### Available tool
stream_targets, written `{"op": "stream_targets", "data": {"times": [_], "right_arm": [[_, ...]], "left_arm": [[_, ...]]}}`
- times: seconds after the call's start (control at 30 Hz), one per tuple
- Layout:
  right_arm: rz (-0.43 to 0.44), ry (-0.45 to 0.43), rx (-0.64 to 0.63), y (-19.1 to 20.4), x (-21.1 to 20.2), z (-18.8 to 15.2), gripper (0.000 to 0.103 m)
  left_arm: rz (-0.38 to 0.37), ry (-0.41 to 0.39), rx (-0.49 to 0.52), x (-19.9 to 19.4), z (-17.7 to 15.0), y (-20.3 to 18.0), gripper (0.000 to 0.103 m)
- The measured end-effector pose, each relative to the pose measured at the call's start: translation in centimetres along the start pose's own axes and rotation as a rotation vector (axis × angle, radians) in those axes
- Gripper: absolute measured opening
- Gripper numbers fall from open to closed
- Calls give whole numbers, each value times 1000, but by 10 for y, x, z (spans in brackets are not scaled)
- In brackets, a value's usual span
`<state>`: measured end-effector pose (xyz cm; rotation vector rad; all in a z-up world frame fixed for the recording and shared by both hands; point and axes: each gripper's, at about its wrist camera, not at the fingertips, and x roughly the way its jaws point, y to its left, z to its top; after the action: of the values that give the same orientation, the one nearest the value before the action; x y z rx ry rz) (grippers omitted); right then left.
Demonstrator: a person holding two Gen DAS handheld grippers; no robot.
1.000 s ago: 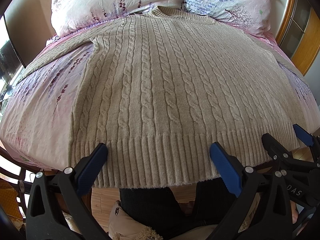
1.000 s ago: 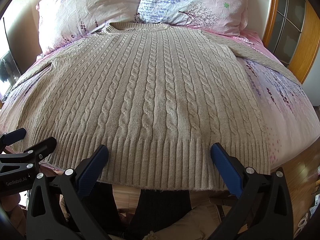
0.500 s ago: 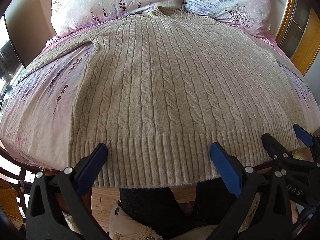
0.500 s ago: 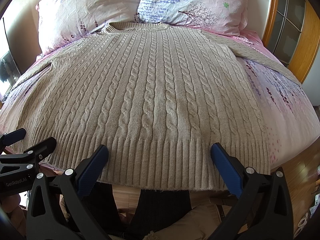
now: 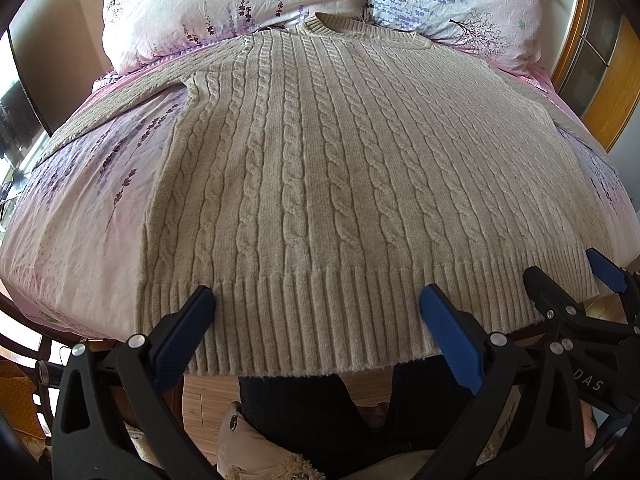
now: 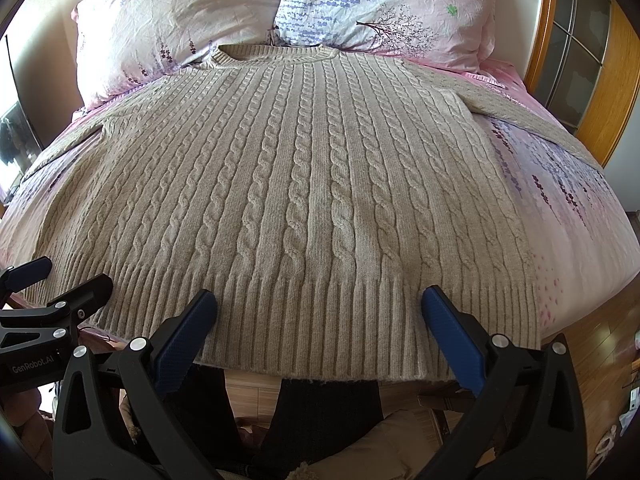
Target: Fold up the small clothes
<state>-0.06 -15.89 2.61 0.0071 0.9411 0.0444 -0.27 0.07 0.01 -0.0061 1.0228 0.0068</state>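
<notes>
A beige cable-knit sweater (image 5: 340,168) (image 6: 304,184) lies flat on the bed, collar toward the pillows, ribbed hem hanging a little over the near edge. Both sleeves spread out sideways. My left gripper (image 5: 316,300) hovers open above the hem's left half, blue pads wide apart with nothing between them. My right gripper (image 6: 318,300) hovers open over the hem's right half, also holding nothing. The right gripper (image 5: 576,276) shows at the right edge of the left wrist view, and the left gripper (image 6: 60,280) at the left edge of the right wrist view.
Two floral pink pillows (image 5: 224,4) (image 6: 384,4) lean at the head of the bed. The pink floral sheet (image 5: 72,216) (image 6: 576,216) is bare either side of the sweater. A wooden-framed door (image 6: 580,52) stands at the right. A person's dark-trousered legs (image 5: 304,412) are below the bed edge.
</notes>
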Motion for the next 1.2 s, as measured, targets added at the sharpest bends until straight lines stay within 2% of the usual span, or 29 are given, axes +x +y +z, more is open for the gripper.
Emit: {"op": "stream_targets", "data": {"times": [0.43, 0.83, 1.07, 1.2], "right_arm": [[0, 11, -2, 0, -2, -1, 102], [20, 81, -34, 0, 4, 7, 102], [97, 59, -110, -7, 4, 11, 102], [151, 55, -87, -19, 6, 18, 102]], "left_arm": [[0, 5, 0, 2, 0, -1, 101], [2, 66, 7, 6, 8, 1, 101], [-24, 94, 48, 9, 17, 2, 101], [-54, 52, 59, 8, 29, 5, 101]]}}
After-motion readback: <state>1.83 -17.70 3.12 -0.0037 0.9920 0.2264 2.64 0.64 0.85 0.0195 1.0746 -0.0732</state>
